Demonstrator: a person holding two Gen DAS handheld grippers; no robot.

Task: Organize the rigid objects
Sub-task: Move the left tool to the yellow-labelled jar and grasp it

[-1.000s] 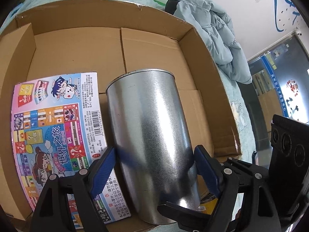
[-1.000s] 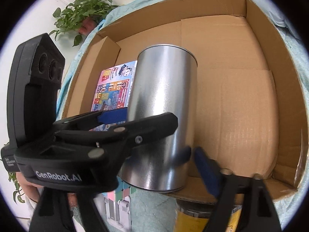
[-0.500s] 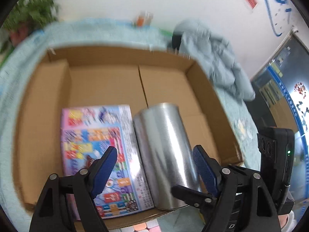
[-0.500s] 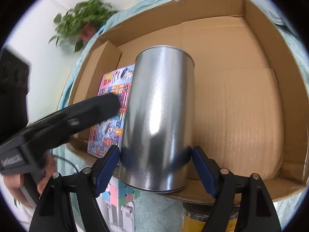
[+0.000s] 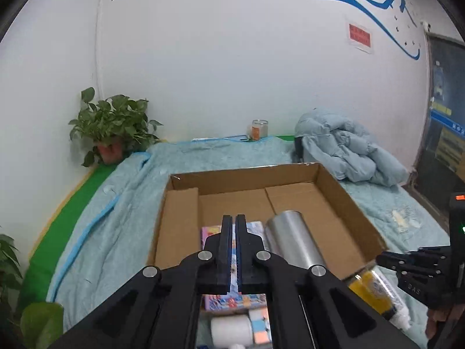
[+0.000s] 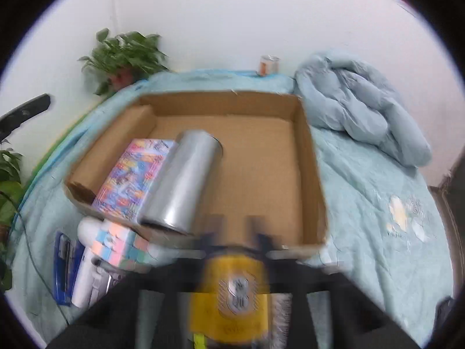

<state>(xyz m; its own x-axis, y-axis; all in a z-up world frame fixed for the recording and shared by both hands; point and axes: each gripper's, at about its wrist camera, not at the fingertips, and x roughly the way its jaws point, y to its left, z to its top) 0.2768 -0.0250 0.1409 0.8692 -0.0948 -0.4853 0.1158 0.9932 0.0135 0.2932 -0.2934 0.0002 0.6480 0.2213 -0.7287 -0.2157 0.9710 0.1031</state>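
Now that both grippers have let go, the silver tin (image 6: 180, 183) lies mid-frame in the cardboard box (image 6: 315, 174), so left gripper (image 5: 234, 250) and right gripper (image 6: 235, 229), pinched together empty, can fetch the yellow bottle (image 6: 229, 290).

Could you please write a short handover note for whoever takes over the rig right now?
Left gripper: shut, fingers just closed, nothing between them.
Right gripper: shut, also just closed. It is blurred in its own view, and appears empty.
In the cardboard box: the silver can on its side, beside the colourful game box.
Done: those two are packed.
Left: the yellow bottle, pastel cube, white roll and blue item lie on the bedding outside the box's near edge.
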